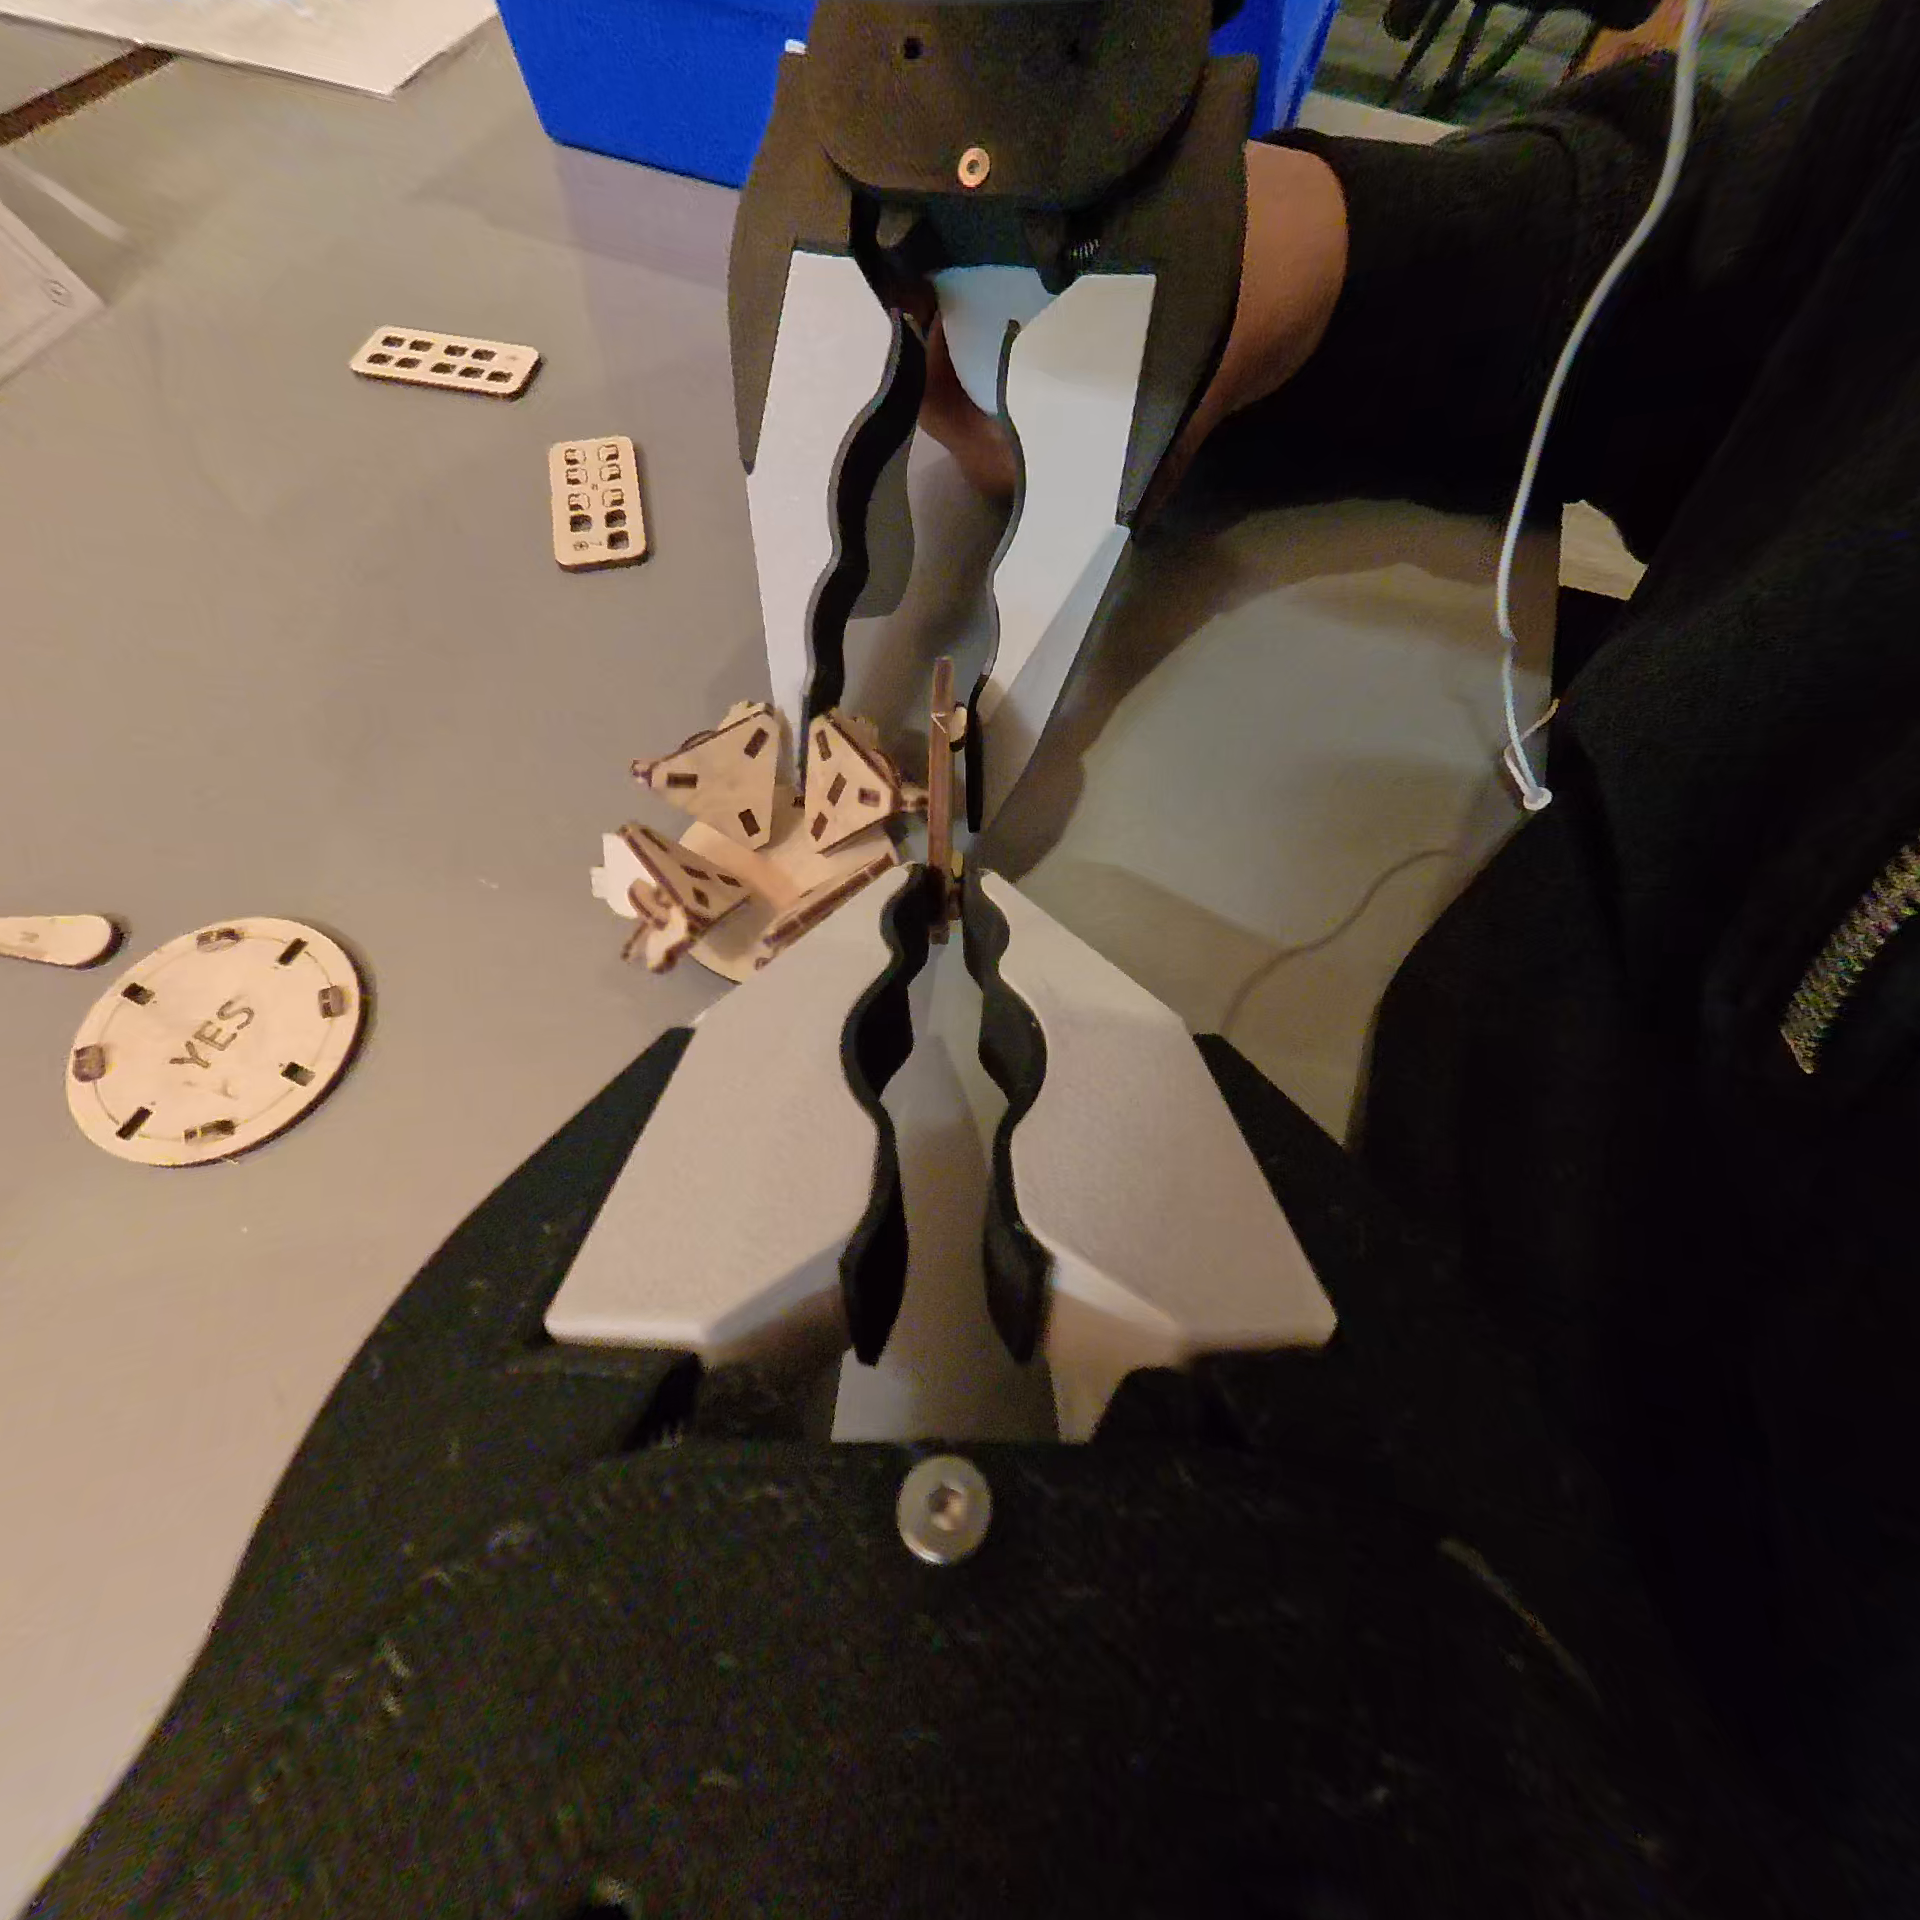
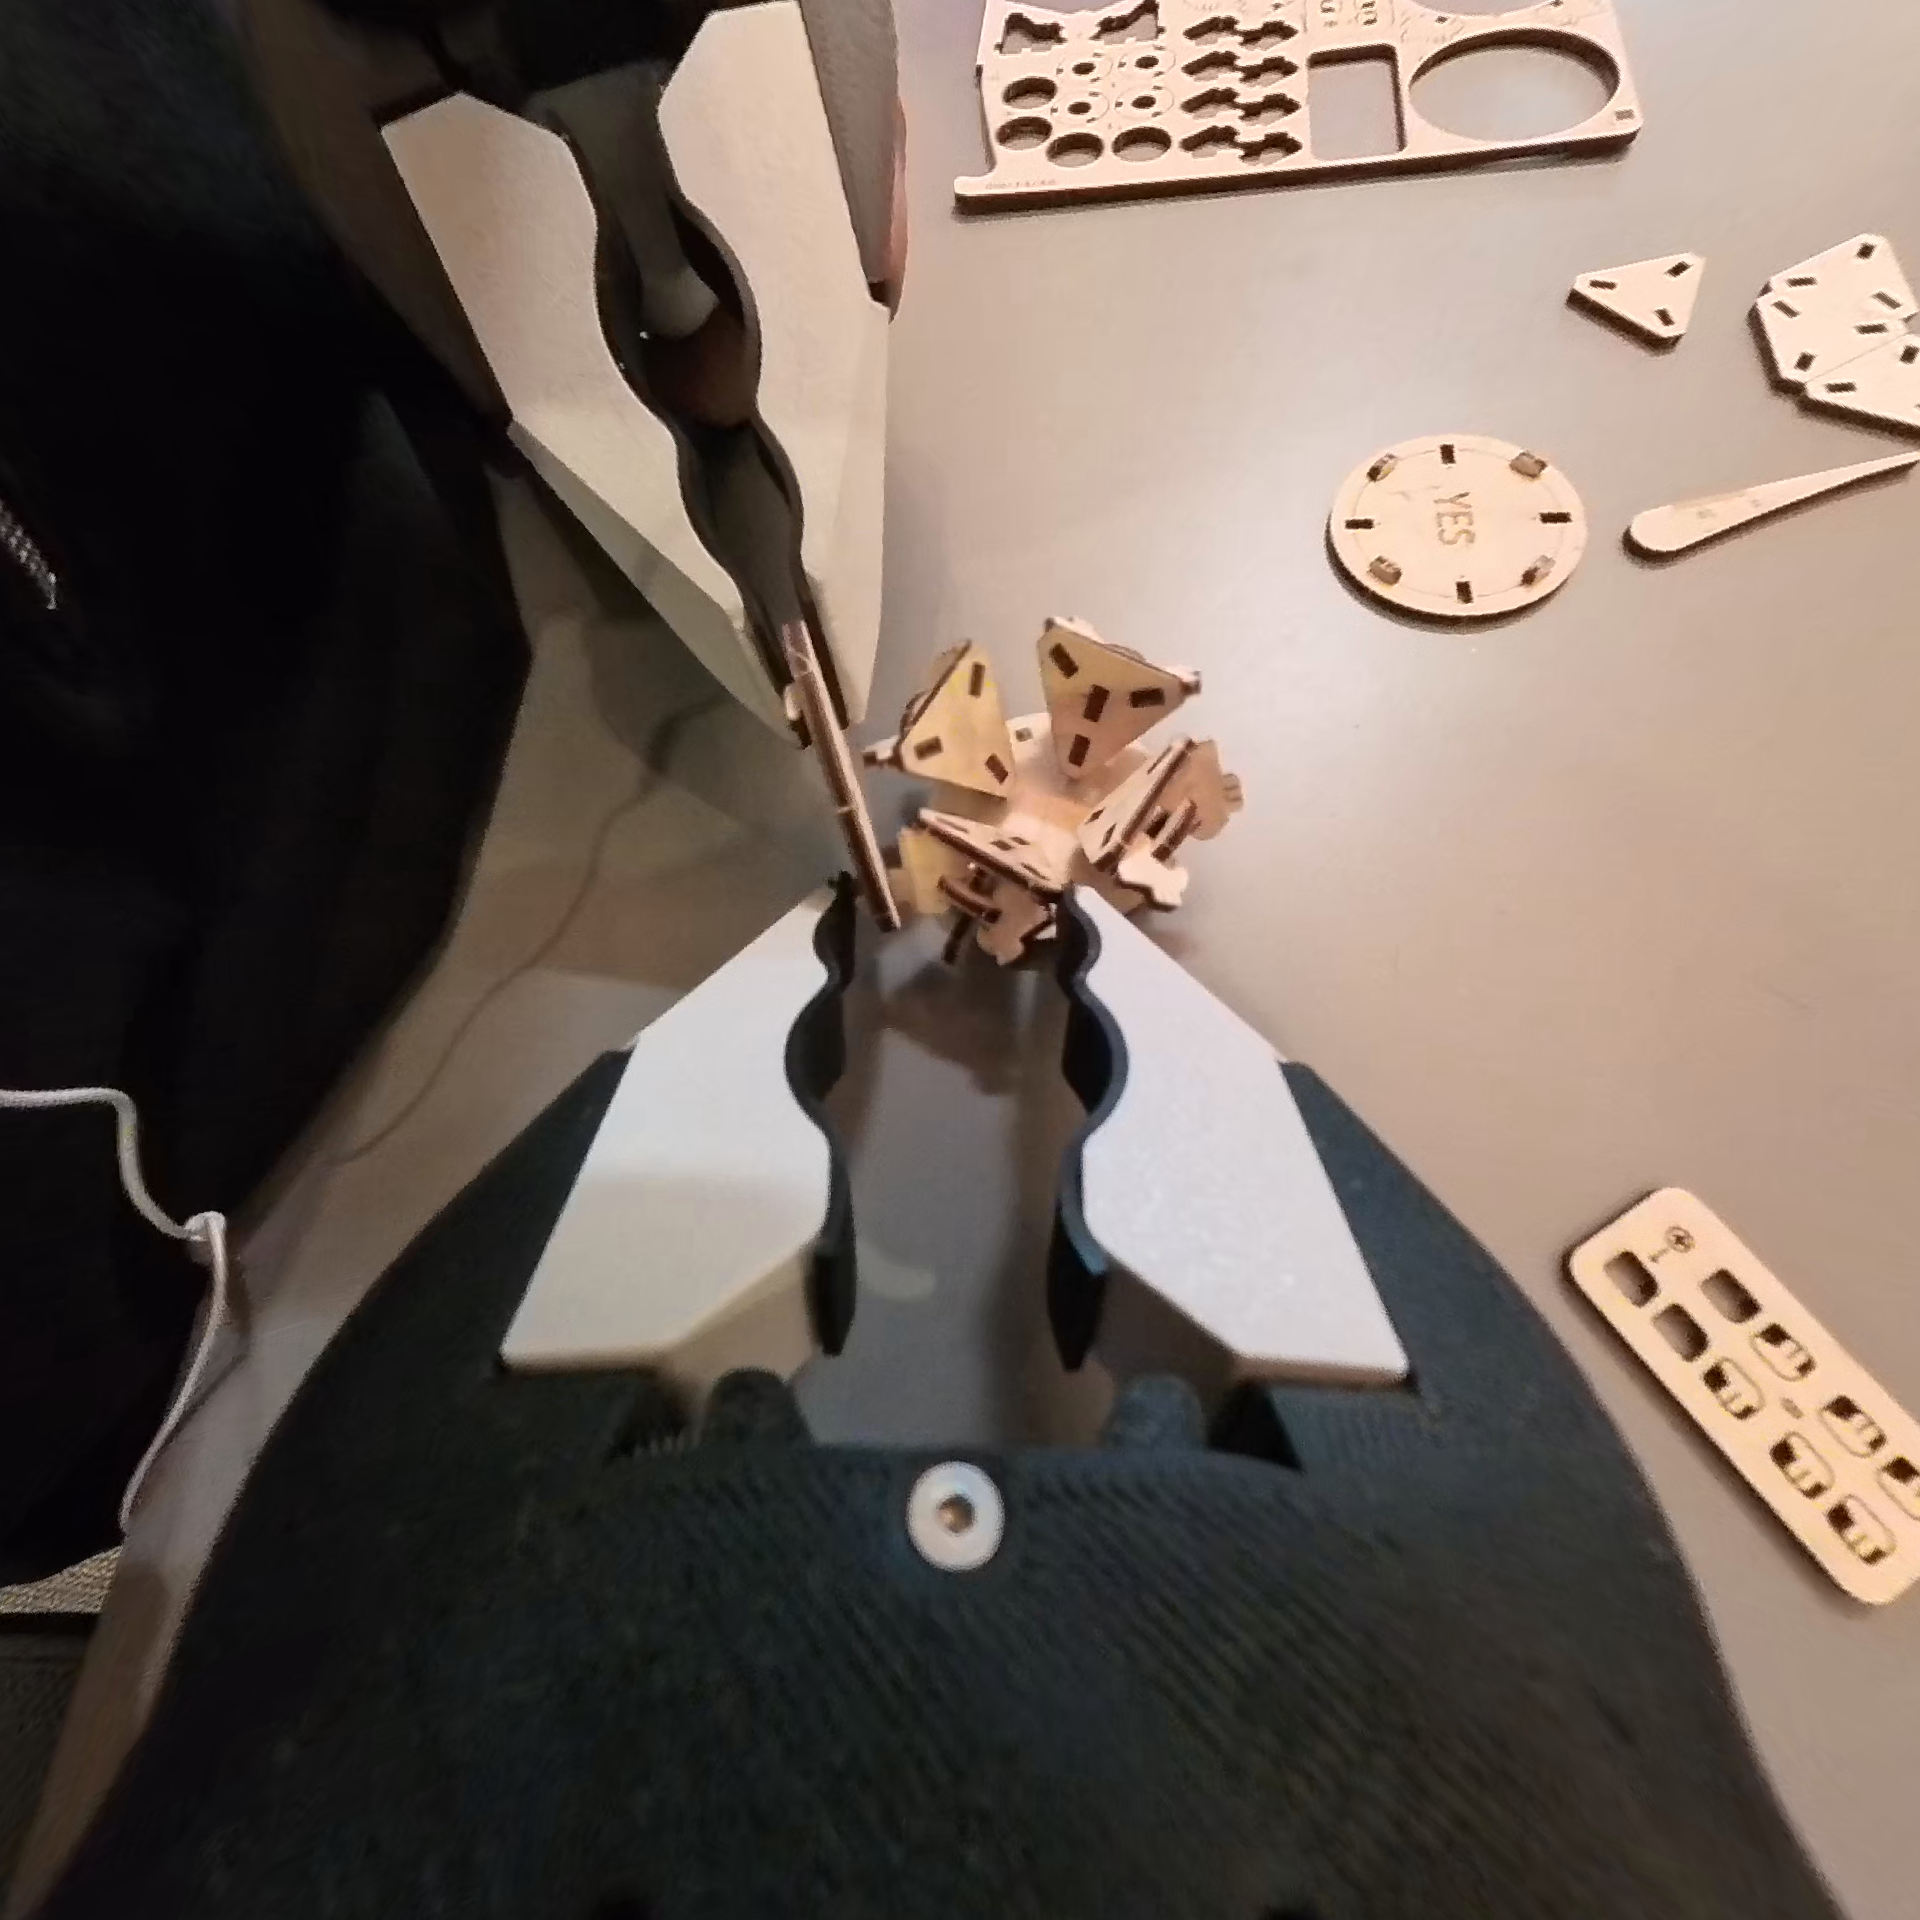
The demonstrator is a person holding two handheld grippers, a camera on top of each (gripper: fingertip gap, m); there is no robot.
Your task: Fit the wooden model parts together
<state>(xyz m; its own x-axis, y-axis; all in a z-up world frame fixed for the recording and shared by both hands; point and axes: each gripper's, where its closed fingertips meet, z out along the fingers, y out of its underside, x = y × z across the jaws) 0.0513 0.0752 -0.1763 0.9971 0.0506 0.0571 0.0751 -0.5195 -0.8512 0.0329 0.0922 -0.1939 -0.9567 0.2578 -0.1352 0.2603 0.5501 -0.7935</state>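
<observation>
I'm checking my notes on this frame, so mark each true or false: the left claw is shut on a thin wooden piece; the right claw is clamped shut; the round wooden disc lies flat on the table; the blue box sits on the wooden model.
1. True: the left claw grips a thin wooden piece.
2. False: the right claw is open.
3. True: the round wooden disc lies flat on the table.
4. False: the blue box stands apart from the wooden model.
</observation>
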